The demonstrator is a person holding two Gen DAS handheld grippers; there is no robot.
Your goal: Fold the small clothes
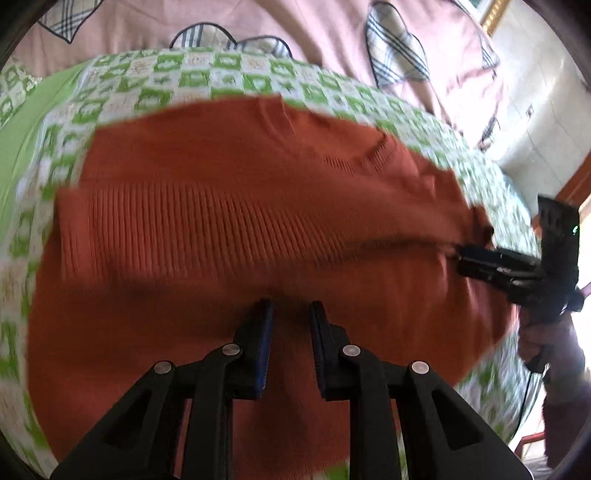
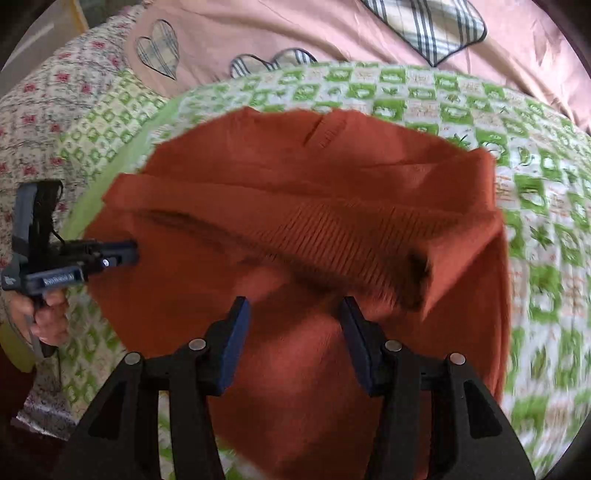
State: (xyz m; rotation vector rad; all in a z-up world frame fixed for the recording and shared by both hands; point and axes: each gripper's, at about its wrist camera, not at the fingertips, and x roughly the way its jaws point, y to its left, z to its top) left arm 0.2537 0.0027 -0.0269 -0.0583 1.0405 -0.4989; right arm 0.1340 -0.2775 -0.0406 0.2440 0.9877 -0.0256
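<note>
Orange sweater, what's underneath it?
The orange sweater lies on a green-and-white checked blanket, which shows all around it. Whatever is directly beneath the sweater is covered.

The sweater [image 1: 258,229] is rust-orange knitted cloth, matt, with a ribbed band across it and finer, smoother knit elsewhere. Under it lies a thin woven sheet [image 1: 207,79] in a green-and-white check, dull and soft. Farther off, the pink quilt [image 2: 295,29] looks smooth, with plaid cloth hearts sewn on. The left gripper [image 1: 291,314] is matt black plastic with blue rubbery pads and shiny metal pins.
</note>
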